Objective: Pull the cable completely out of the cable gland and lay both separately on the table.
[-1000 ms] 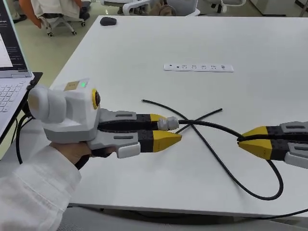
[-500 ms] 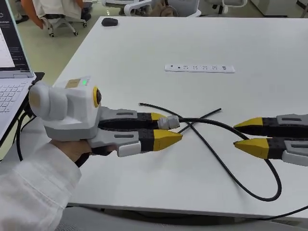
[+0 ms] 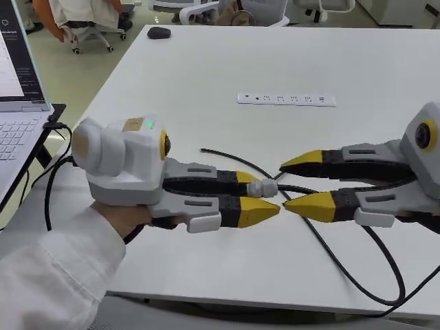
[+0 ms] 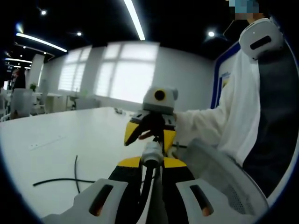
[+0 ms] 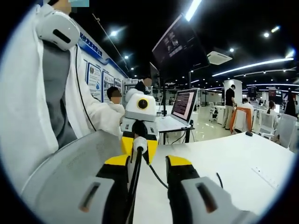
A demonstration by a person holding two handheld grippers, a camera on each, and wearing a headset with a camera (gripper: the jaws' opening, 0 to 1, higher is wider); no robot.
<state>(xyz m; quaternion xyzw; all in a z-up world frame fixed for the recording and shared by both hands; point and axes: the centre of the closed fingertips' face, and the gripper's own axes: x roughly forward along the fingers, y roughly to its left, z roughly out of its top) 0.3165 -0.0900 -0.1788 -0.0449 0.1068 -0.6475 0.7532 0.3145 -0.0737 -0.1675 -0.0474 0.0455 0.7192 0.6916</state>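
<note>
Where the task stands: the cable (image 3: 330, 251) runs through the cable gland (image 3: 262, 188). Judged from this, the pull-out and laying both apart on the table (image 3: 206, 75) are left.
Left gripper (image 3: 267, 194): held level, pointing at the other; jaws pinch the gland, seen at their tips in the left gripper view.
Right gripper (image 3: 284, 184): tip to tip with the left; jaws spread, the cable between them, just beside the gland.

The left tongs (image 3: 265, 195) and right tongs (image 3: 285, 184) face tip to tip over the surface (image 3: 206, 75); the cable gland (image 3: 262, 188) sits between the left tongs; the cable (image 3: 344, 265) runs between the right tongs; a power strip (image 3: 287, 100) lies beyond both.
</note>
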